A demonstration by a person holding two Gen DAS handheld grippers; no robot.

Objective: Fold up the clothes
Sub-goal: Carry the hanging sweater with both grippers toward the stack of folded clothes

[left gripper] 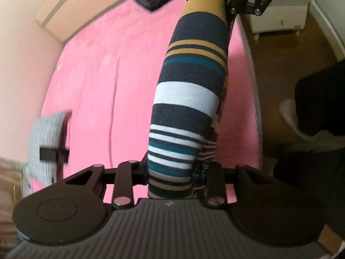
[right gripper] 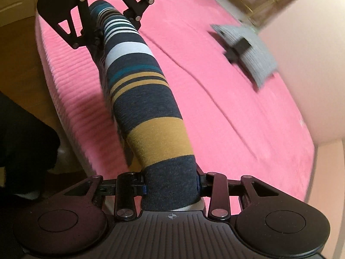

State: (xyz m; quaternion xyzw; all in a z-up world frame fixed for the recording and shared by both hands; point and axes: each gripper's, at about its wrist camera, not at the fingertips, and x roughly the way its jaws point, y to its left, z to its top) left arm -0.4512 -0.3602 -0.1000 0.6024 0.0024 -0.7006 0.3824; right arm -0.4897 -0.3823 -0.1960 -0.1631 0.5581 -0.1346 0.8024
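Left wrist view: left gripper (left gripper: pixel 172 176) clamped on one end of the striped sock (left gripper: pixel 189 90), stretched above the pink bed (left gripper: pixel 103 69); its far end is cut off at the frame top. A blurred grey folded garment (left gripper: pixel 48 146) lies near the bed's edge.

Right wrist view: right gripper (right gripper: pixel 171 186) clamped on the sock's navy end; the sock hides the pads. The grey garment lies well apart.

Striped garment (left gripper: pixel 187 99), apparently rolled lengthwise, stretched taut above pink bedding.
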